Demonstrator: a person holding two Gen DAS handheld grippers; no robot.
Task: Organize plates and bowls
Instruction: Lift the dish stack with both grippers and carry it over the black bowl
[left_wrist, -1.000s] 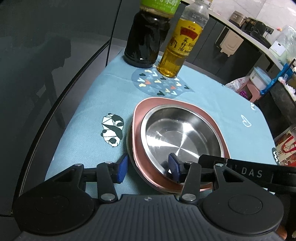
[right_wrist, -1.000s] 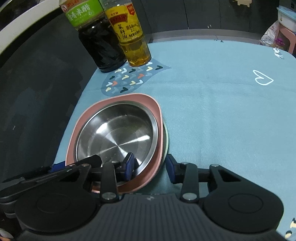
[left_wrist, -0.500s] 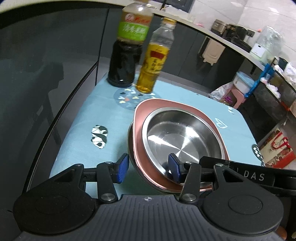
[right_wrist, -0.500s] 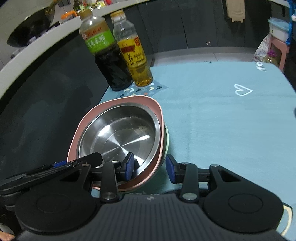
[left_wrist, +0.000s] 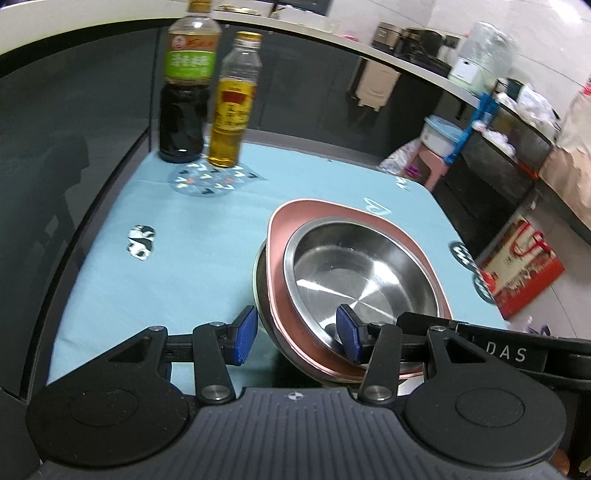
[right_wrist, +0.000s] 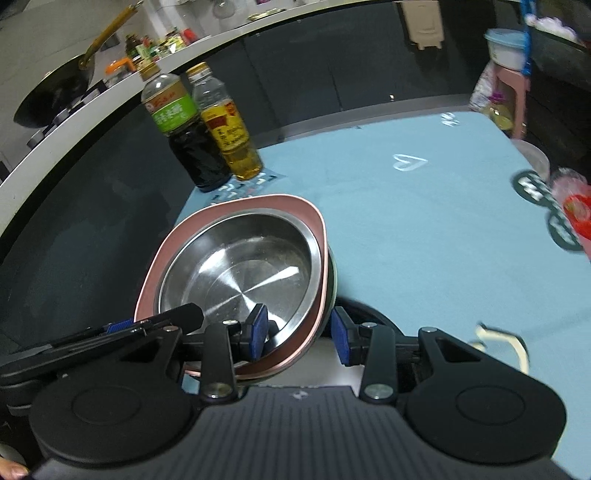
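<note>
Stack of steel bowl (left_wrist: 364, 275) in pink plate (left_wrist: 314, 210) on lower dish, lifted above blue cloth (left_wrist: 177, 258); left gripper (left_wrist: 297, 334) and right gripper (right_wrist: 299, 334) each clamp stack rim; two bottles (left_wrist: 207, 92) beyond stack at cloth's far edge

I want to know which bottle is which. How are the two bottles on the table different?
The green-label bottle holds dark, nearly black liquid; the yellow-label bottle holds clear golden liquid. The green-label bottle looks wider, the yellow-label one slimmer. Both stand upright, side by side, at the far corner of the blue tablecloth.
</note>
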